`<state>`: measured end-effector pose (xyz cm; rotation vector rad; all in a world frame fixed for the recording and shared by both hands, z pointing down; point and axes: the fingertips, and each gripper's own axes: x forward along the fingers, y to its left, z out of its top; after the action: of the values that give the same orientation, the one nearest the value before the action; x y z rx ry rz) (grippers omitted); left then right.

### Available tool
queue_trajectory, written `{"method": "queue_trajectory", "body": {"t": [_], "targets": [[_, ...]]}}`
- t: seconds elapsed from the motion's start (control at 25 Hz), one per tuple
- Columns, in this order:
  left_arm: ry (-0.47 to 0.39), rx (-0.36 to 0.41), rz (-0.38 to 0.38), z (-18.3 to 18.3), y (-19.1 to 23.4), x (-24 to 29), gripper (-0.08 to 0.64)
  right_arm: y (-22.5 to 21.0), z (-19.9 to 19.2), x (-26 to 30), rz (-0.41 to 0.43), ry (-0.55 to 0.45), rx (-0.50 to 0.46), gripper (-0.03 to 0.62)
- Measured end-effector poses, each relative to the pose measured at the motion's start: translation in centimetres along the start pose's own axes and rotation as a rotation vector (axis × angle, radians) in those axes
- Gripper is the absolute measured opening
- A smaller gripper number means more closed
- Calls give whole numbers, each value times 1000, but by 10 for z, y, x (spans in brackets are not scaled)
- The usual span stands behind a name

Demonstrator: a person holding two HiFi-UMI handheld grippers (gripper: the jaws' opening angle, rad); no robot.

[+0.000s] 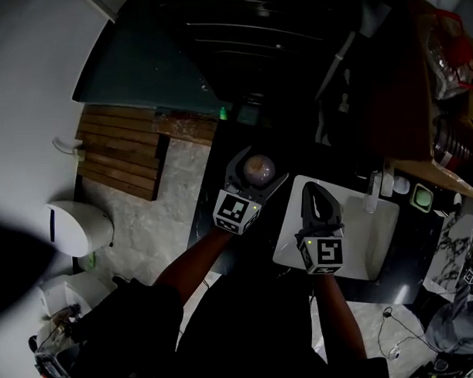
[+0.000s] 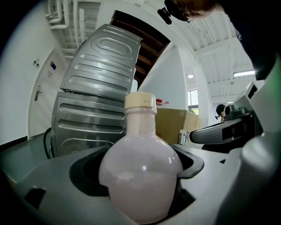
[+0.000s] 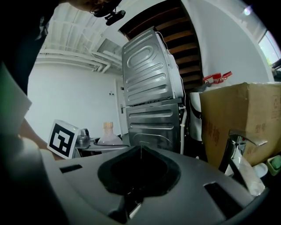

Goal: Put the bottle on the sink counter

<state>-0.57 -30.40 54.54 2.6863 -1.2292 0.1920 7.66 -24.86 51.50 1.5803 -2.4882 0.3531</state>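
Note:
A round-bellied bottle (image 2: 140, 176) of pale pink liquid with a cream cap stands upright between the jaws of my left gripper (image 2: 141, 163), which is shut on its belly. From the head view the bottle (image 1: 258, 169) and left gripper (image 1: 258, 160) hang over the dark counter (image 1: 208, 222), just left of the white sink (image 1: 378, 236). My right gripper (image 1: 313, 188) is over the sink's left part, shut and empty. In the right gripper view its jaws (image 3: 140, 148) meet at the tips, and the bottle (image 3: 108, 137) shows far left beside the left gripper's marker cube (image 3: 64, 139).
A faucet (image 3: 235, 151) rises at the sink's back edge (image 1: 372, 194). A cardboard box (image 3: 239, 118) and a tall ribbed metal appliance (image 3: 151, 101) stand behind. A small green dish (image 1: 422, 198) sits on the counter right of the sink. A toilet (image 1: 76, 227) is at lower left.

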Motion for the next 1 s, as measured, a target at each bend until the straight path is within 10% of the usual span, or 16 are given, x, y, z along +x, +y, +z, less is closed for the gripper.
{"method": "queue_trajectory", "body": {"t": [1.0], "targets": [[237, -8, 25, -88, 10, 53, 407, -35, -24, 20, -44, 45, 52, 40]]}}
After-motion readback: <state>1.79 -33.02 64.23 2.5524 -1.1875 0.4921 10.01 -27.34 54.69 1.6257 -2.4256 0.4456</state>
